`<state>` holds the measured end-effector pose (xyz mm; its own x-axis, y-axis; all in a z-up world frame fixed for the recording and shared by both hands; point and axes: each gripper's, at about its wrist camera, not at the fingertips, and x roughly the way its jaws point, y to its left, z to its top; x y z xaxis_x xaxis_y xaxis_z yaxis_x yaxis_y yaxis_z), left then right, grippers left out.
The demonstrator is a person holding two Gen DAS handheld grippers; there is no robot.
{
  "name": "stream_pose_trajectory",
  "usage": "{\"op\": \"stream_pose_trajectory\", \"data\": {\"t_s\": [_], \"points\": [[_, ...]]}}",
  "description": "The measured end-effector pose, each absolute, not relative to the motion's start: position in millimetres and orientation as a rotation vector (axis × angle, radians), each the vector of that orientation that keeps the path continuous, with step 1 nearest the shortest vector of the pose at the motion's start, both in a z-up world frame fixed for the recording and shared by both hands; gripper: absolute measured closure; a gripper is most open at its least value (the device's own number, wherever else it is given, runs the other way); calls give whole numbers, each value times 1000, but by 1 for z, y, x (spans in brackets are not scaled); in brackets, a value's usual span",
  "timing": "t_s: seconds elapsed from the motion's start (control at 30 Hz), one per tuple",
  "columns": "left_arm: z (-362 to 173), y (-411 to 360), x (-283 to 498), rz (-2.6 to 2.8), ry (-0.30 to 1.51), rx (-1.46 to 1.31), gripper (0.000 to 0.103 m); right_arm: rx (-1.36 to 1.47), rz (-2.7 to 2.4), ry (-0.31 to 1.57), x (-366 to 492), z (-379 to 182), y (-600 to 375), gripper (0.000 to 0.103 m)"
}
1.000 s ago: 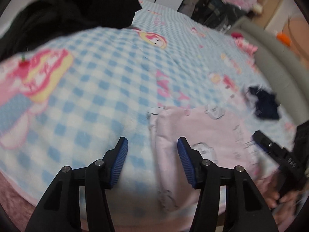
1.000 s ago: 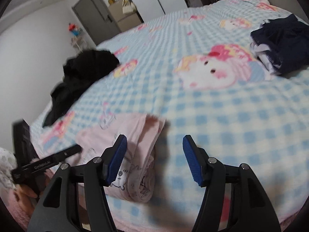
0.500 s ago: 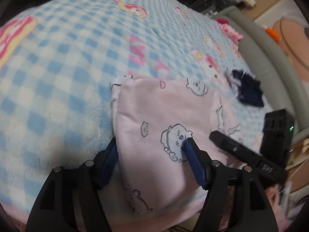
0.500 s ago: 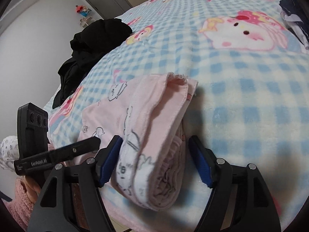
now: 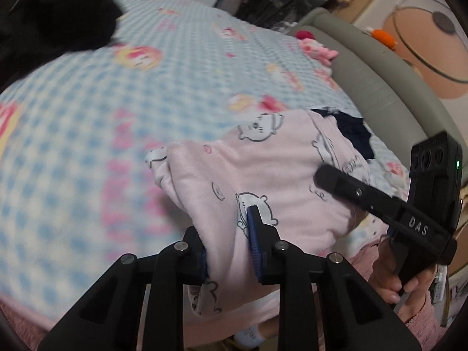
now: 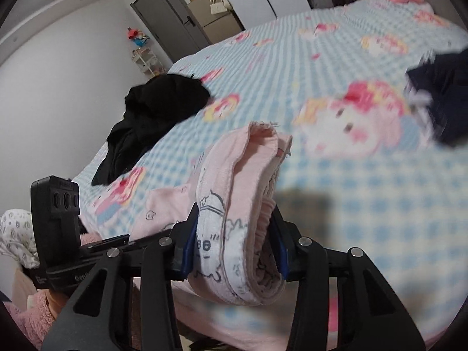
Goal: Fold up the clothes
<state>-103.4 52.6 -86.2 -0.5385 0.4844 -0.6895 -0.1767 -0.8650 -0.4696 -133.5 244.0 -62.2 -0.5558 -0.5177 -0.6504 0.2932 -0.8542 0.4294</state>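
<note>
Each hand-held gripper, left [image 5: 228, 242] and right [image 6: 234, 239], is clenched on the folded pink garment [image 5: 272, 169] at lower centre, above the bed [image 5: 87, 117].

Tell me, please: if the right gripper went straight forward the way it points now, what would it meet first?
The right gripper is already shut on the folded pink garment, so the cloth travels with it. Beyond that lies the blue checked blanket, probably near its pink cartoon print; depth is hard to judge.
</note>
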Motion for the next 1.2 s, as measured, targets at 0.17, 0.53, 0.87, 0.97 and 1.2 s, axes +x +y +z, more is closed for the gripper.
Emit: {"op": "stream_pose_trajectory", "data": {"t_s": [0.17,0.53,0.87,0.97,1.2], "points": [[-65,126,-157,2345,-406,-1159,81,1059,-2522,-370,-160,-36,300,61],[-45,289,-266,2263,-404,-1047,81,976,-2817,-512,-224,1,468,61],[-103,347,-330,2173,-469,-1221,51,1004,-2863,-640,-267,-56,558,55],[-88,335,-322,2222,-486,-1171,50,914,-2887,-728,-257,-51,566,55],[-50,327,-297,2404,-367,-971,52,665,-2956,-830,-233,-24,568,54]]}}
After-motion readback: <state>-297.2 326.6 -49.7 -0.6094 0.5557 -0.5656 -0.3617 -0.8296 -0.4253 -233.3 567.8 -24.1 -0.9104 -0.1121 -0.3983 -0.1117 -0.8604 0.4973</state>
